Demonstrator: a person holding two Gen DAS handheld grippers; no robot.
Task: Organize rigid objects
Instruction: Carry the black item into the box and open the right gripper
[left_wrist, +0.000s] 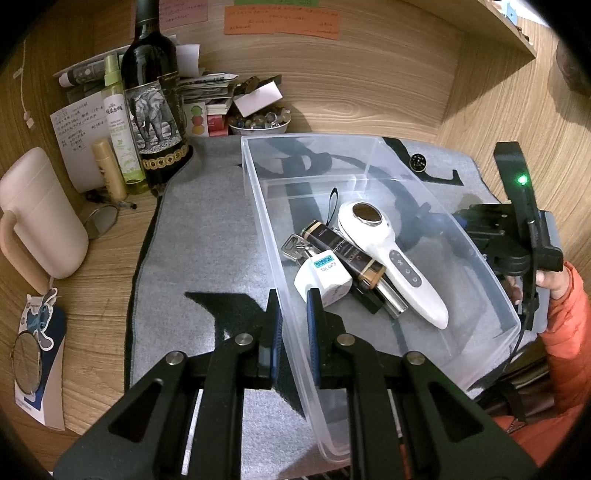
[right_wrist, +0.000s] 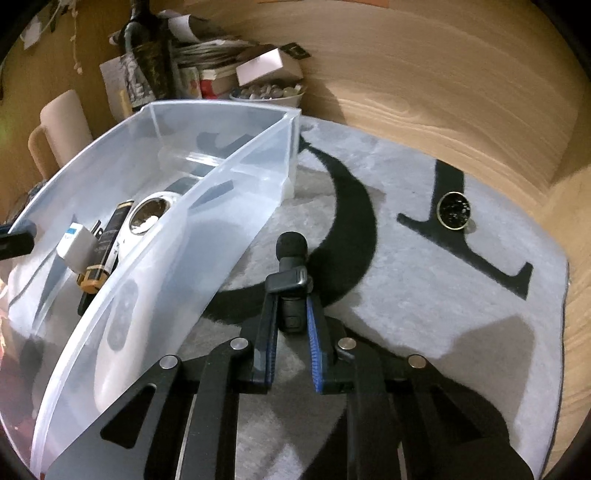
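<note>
A clear plastic bin (left_wrist: 258, 192) stands on a grey mat (left_wrist: 207, 236). It holds a white handheld device (left_wrist: 391, 258), a dark brown-and-gold tube (left_wrist: 343, 251), a white plug adapter (left_wrist: 325, 280) and keys (left_wrist: 293, 245). My left gripper (left_wrist: 293, 295) is shut on the bin's near-left wall, one finger on each side of it. My right gripper (right_wrist: 291, 302) is shut on a small black clip-on microphone (right_wrist: 291, 266), just right of the bin (right_wrist: 207, 192) and above the mat. A round black-and-gold disc (right_wrist: 453, 210) lies on the mat at the right, also in the left wrist view (left_wrist: 418, 162).
At the back left stand a wine bottle (left_wrist: 151, 59), an elephant-print box (left_wrist: 155, 122), a green spray bottle (left_wrist: 122, 125), a beige mug (left_wrist: 40, 214), papers and a bowl of small items (left_wrist: 258, 123). Wooden walls close in behind and to the right.
</note>
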